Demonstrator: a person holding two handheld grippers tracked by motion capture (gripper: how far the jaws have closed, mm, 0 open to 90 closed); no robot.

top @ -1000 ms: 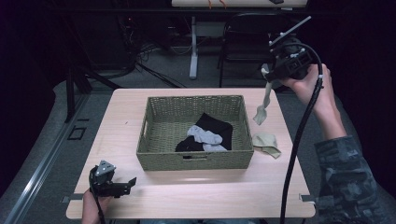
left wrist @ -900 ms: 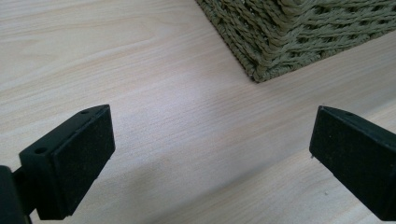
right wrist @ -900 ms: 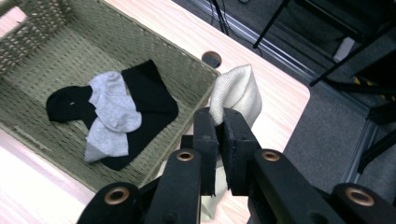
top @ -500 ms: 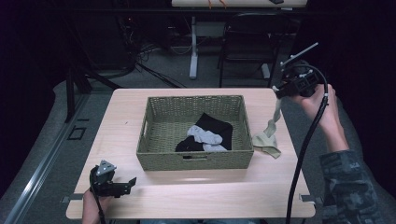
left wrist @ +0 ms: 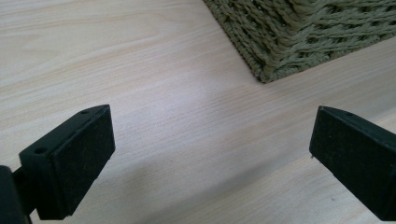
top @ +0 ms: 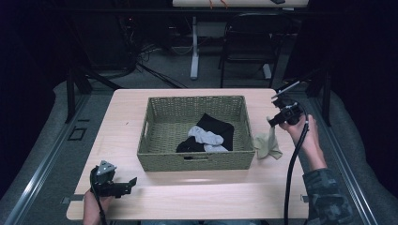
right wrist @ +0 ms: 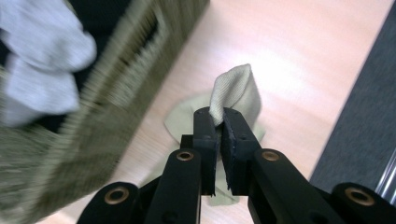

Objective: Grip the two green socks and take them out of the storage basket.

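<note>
No legible txt, labels, brands or nos. anywhere.

I see the basket (top: 197, 159) filling the centre of the table (top: 126, 112), the main obstacle. Bare wood runs wide along the frame's left side and across the bottom strip. At right, the lane beside the basket is narrow, taken by a beige sock (top: 267, 146) lying just beside the wall.
</note>
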